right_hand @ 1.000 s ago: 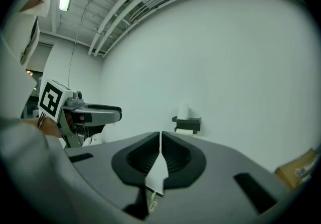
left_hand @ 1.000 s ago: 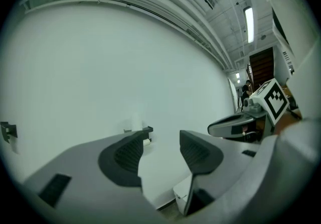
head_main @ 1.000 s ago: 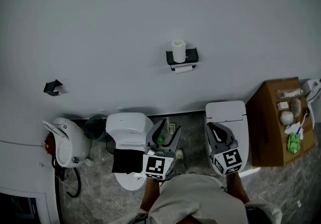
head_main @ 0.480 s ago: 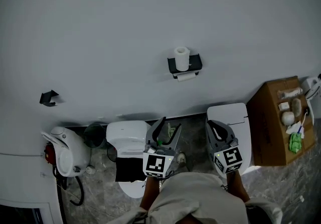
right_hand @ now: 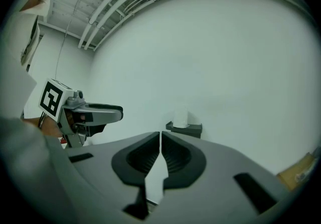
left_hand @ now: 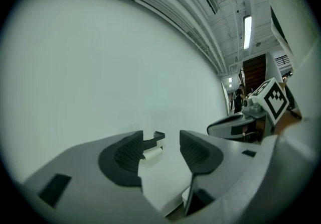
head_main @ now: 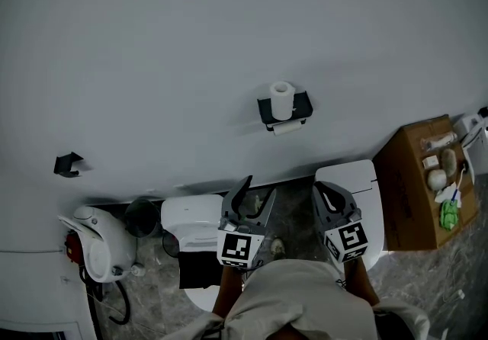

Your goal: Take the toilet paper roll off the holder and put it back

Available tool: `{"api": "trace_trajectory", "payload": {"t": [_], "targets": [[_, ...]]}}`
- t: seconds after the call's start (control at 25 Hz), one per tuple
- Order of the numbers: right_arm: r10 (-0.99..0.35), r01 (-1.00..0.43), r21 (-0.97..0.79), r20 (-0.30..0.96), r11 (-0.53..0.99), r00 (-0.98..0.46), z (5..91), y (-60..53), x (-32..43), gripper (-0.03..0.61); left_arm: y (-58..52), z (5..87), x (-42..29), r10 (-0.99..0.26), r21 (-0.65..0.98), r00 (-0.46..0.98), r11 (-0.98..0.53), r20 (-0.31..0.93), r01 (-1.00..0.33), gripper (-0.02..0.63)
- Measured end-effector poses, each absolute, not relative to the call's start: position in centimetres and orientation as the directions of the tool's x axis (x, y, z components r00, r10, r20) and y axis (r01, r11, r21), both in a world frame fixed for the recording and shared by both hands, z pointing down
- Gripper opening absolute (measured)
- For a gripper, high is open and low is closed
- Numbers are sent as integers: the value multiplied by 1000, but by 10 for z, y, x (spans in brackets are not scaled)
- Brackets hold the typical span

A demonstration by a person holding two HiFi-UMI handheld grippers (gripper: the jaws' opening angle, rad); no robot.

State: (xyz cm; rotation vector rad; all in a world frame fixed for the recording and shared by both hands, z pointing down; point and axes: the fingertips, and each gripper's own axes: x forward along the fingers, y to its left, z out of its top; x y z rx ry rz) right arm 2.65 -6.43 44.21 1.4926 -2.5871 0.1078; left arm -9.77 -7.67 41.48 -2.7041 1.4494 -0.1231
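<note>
Both grippers were held low in front of the person's body, side by side and pointed roughly level at the wall (head_main: 152,64). The left gripper (head_main: 260,186) had its fingers spread with nothing between them. The right gripper (head_main: 323,192) had its fingers pressed together and was empty. The roll (head_main: 282,99) stood upright on top of the black holder (head_main: 303,108) fixed to the wall, well apart from both grippers and above the gap between them. A second bit of paper (head_main: 284,128) hung just under the holder.
</note>
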Motion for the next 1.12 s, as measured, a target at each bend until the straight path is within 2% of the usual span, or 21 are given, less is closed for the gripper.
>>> {"api": "trace_trajectory", "payload": {"t": [0.64, 1.12], "targets": [[-886, -895, 40, 174, 443, -431, 442, -109, 6, 8, -131, 419, -117, -796, -76, 605, -604, 15, -793, 236], [-903, -917, 37, 195, 396, -382, 451, -129, 17, 8, -161, 423, -105, -767, -69, 642, -641, 6, -764, 236]]}}
